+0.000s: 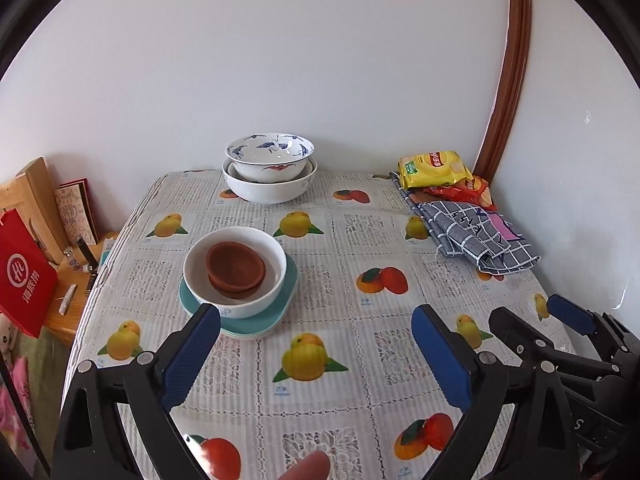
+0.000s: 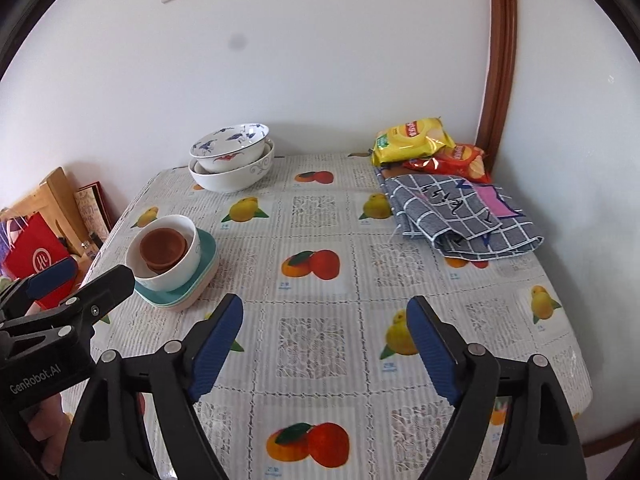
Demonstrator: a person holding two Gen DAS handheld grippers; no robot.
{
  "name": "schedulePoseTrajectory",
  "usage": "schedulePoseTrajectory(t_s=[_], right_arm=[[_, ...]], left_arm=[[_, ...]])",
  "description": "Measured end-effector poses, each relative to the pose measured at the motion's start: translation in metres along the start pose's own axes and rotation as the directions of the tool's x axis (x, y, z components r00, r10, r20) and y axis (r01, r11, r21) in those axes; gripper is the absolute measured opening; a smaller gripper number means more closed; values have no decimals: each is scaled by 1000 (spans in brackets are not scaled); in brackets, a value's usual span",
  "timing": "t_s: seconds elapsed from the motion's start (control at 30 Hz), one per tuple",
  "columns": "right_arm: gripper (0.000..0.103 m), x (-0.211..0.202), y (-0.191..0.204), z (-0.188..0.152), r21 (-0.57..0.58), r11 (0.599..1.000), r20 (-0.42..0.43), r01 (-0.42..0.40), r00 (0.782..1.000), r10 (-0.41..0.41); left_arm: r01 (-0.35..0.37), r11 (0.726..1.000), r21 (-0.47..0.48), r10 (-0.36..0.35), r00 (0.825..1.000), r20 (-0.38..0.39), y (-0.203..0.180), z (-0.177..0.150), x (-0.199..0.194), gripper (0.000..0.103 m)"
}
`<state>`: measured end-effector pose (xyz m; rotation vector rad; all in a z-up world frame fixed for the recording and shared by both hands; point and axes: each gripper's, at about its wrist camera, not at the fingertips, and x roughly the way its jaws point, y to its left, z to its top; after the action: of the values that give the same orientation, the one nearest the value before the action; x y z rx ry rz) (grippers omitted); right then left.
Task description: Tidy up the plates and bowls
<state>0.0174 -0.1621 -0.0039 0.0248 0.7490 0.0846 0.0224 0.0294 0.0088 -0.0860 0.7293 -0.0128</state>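
Note:
Brown clay dishes (image 1: 236,268) sit nested in a white bowl (image 1: 256,306), which rests on stacked teal plates (image 1: 276,320) at the table's left; the stack also shows in the right wrist view (image 2: 204,258). A blue-patterned bowl (image 1: 270,150) sits inside a bigger white bowl (image 1: 264,192) at the back. My left gripper (image 1: 316,346) is open and empty, just in front of the plate stack. My right gripper (image 2: 324,340) is open and empty over the table's near middle; it also shows at the right of the left wrist view (image 1: 532,320).
Yellow and red snack bags (image 1: 436,168) and a folded grey checked cloth (image 1: 476,236) lie at the back right by the wall. A wooden side table (image 1: 76,292) with a red bag (image 1: 24,276) stands left of the table. The tablecloth (image 1: 340,280) has fruit prints.

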Motion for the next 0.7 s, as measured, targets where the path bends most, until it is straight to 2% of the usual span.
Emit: schedulePoseTrajectory(t_s=[0.17,0.4,0.7], right_arm=[[94,-27,-16,-15,16,999,33,29,999,-29],[94,-46,-30,-28,30,999,38,41,998,-42],[94,-57,-35,-34,43,998,51,38,998,-40]], left_arm=[[-18,1000,15,18,999,31,-13,-14,-24,97],[-52,999,0,52,997,53,-16,-22,-41,99],[-51,999,14,50,997,51,-22,-29,-48,99]])
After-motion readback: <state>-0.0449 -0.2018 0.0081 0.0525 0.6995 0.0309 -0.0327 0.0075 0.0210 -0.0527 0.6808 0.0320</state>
